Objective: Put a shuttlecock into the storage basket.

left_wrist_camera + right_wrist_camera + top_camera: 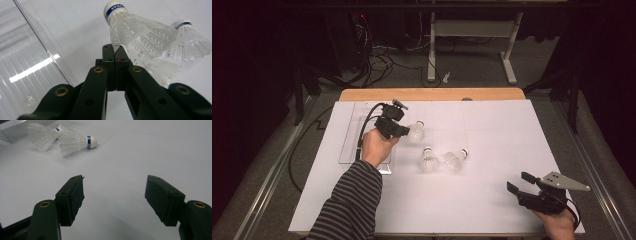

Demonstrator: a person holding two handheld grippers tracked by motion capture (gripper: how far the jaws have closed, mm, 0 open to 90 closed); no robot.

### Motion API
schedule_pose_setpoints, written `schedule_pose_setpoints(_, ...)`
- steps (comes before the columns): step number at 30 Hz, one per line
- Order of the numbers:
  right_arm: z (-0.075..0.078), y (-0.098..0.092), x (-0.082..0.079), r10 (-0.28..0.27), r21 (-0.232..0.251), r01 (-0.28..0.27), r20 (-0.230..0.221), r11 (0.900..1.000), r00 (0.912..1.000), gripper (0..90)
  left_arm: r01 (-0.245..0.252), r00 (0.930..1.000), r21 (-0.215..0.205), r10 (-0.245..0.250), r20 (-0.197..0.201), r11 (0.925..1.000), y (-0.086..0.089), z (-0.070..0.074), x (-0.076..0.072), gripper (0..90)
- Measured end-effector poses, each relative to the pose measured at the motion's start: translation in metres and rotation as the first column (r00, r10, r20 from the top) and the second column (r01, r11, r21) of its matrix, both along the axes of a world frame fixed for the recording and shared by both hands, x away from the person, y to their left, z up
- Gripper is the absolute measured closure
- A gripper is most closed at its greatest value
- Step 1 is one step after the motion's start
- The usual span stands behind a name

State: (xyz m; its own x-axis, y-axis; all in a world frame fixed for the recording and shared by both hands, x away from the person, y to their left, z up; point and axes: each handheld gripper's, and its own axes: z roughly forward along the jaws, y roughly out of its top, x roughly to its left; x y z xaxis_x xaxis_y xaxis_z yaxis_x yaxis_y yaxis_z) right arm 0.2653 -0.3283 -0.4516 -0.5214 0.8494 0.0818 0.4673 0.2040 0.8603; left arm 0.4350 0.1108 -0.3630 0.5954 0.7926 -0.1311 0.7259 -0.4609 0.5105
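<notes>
Shuttlecocks, three of them, are what I am working with on the white counter (492, 200). My left tool (406, 131) is pinched shut on the feather skirt of the first shuttlecock (132, 27), holding it by a thin edge of the skirt, just beside the clear tray (357, 135) that lies on that tool's far side from the others. From the left gripper view, the held shuttlecock's long axis runs away from the tool tips, with its white cork and blue band pointing up and away and the skirt flaring back toward the jaws.

The tray looks empty as far as I can see, so I judge the job to be barely begun: one shuttlecock gripped, none placed yet, and it seems to belong in the tray, though that is my reading. Two more remain loose on the counter, between my two tools and nearer the left one. The second shuttlecock (428, 160) has its cork pointing away from me in the high view. The third shuttlecock (455, 159) lies on its side touching or almost touching the second, its long axis slanted, cork pointing away and toward my right tool's side.

My right tool (521, 182) rests near the counter's near edge, well apart from all three, its jaws wide and holding nothing.
</notes>
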Motion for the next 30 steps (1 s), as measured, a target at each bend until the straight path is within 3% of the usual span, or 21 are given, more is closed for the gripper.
schedule_pose_setpoints(30, 0.000, 0.000, 0.000, -0.003, 0.002, 0.003, 0.001, 1.000, 1.0000, 31.9, -0.015, 0.9982, -0.041, 0.017, 0.058, 0.9991, 0.027, 0.015, -0.020, 89.7)
